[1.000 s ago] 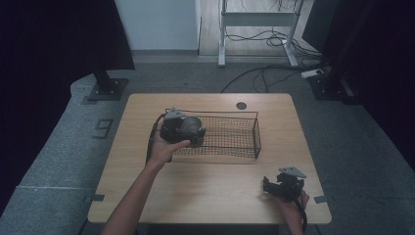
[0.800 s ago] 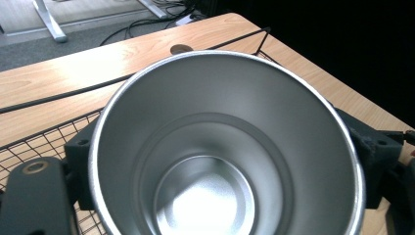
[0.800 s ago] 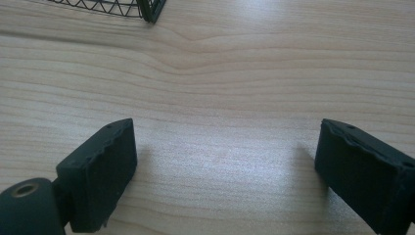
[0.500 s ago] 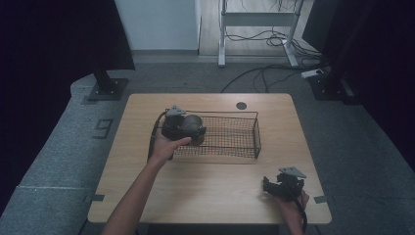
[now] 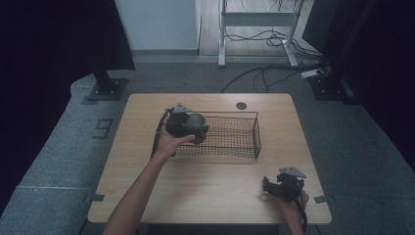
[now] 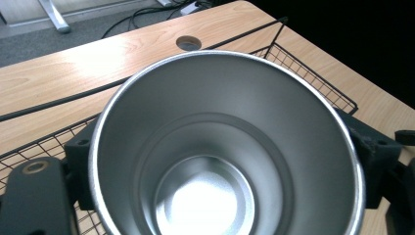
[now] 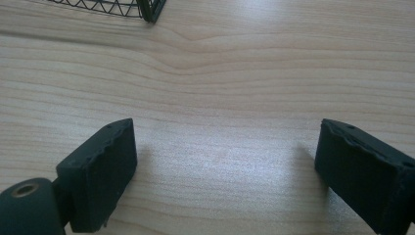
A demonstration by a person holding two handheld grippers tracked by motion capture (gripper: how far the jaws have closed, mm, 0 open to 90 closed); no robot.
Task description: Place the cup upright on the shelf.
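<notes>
- The left gripper (image 5: 188, 128) clamps a steel cup (image 6: 225, 147), one black jaw pressed against each side of its wall.
- In the left gripper view the cup's open mouth faces the camera, and its bright, bare inside shows down to the round bottom.
- In the high view the cup hangs at the left end of the wire basket (image 5: 244, 142), over the near left corner, held up off the counter (image 5: 205, 186).
- Whether the cup touches the basket's rim I cannot tell.
- The basket sits in the middle of the wooden counter, with a round cable hole (image 5: 241, 105) just behind it.
- The right gripper (image 5: 274, 187) rests low at the near right corner of the counter, well apart from the basket.
- In the right gripper view its jaws stand wide apart with bare wood between them, released and grasping nothing.
- A corner of the basket (image 7: 147, 10) shows at the top of that view.
</notes>
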